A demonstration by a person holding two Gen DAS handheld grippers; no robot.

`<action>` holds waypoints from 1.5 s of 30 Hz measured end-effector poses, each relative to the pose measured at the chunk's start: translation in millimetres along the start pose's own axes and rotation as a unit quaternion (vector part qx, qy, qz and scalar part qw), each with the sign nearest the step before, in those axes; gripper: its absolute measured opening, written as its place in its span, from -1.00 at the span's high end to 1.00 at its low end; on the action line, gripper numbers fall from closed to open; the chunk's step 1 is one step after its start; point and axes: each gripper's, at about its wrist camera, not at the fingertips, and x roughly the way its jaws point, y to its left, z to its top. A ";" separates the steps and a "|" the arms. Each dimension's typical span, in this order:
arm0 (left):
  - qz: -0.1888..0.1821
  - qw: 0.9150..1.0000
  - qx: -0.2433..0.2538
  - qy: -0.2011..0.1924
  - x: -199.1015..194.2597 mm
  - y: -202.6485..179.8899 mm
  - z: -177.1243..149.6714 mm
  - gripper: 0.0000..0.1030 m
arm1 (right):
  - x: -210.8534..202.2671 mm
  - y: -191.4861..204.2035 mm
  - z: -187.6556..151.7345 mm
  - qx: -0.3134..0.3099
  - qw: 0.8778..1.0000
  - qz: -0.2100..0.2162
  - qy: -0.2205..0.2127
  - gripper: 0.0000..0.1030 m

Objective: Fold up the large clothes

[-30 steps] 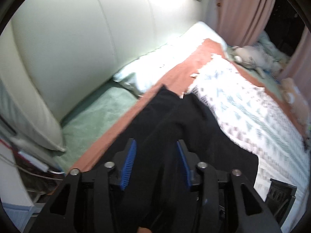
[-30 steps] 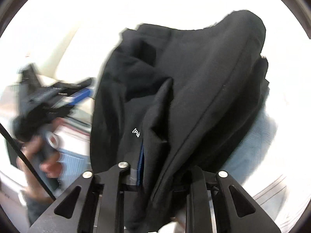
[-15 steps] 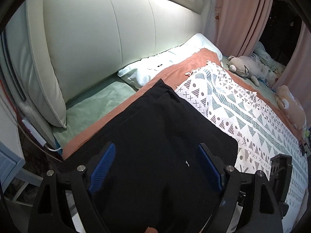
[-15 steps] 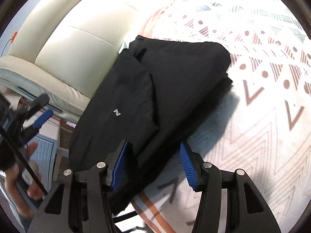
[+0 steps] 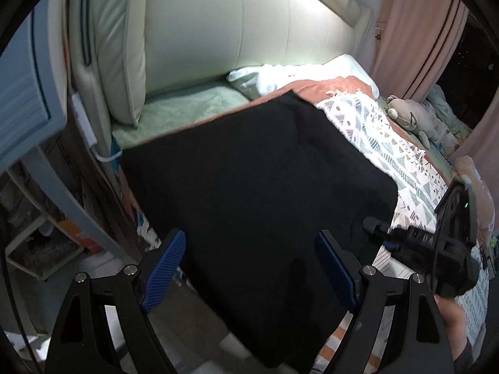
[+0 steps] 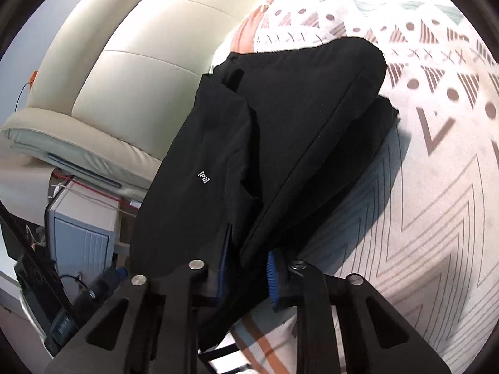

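Your black garment (image 5: 255, 187) lies on the bed (image 5: 405, 162), near the edge at about 7 o'clock from the patterned blanket (image 6: 436, 143), with the cream headboard (image 5: 249, 31) up at 12 o'clock. It looks folded into a thick, roughly square bundle with several layers, so I think most of the folding is done. What looks left is one more fold or a tidy-up, and then letting go. Your left tongs (image 5: 249, 268) are wide open and hold nothing; the blue pads (image 5: 163, 268) sit apart on each side of the near edge of the cloth. Your right tongs (image 6: 246, 272) are nearly closed, pinching a bunch of the black cloth at 6 o'clock in the right wrist view. From the left wrist view you can see the right tongs at 4 o'clock, down by the bundle's corner. The cloth is so dark that you cannot tell the sleeves or legs apart, so I cannot say what kind of garment it is. A small white logo (image 6: 204, 177) shows on the top layer. The bottom edge of the bundle is cut off behind the tongs. You cannot see how neat the layers underneath are. A soft toy (image 5: 411, 118) lies far off at 2 o'clock.
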 end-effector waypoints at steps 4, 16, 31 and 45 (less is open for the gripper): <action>-0.001 1.000 -0.018 0.014 16.0 6.8 -15.1 -0.66 | 2.4 -3.7 5.3 -0.011 1.000 -0.017 -0.009 0.77; -0.008 0.999 -0.042 0.025 13.2 5.5 -30.4 -0.66 | -17.8 4.6 -10.4 -0.047 0.993 -0.109 0.007 0.02; -0.045 0.999 -0.008 -0.021 -70.6 -55.2 -39.6 -0.66 | -171.9 24.3 -57.2 -0.092 0.983 -0.145 -0.060 -0.73; -0.090 0.992 0.051 -0.078 -149.8 -129.9 -72.5 -1.00 | -340.2 26.5 -114.8 -0.128 0.964 -0.180 -0.151 -1.00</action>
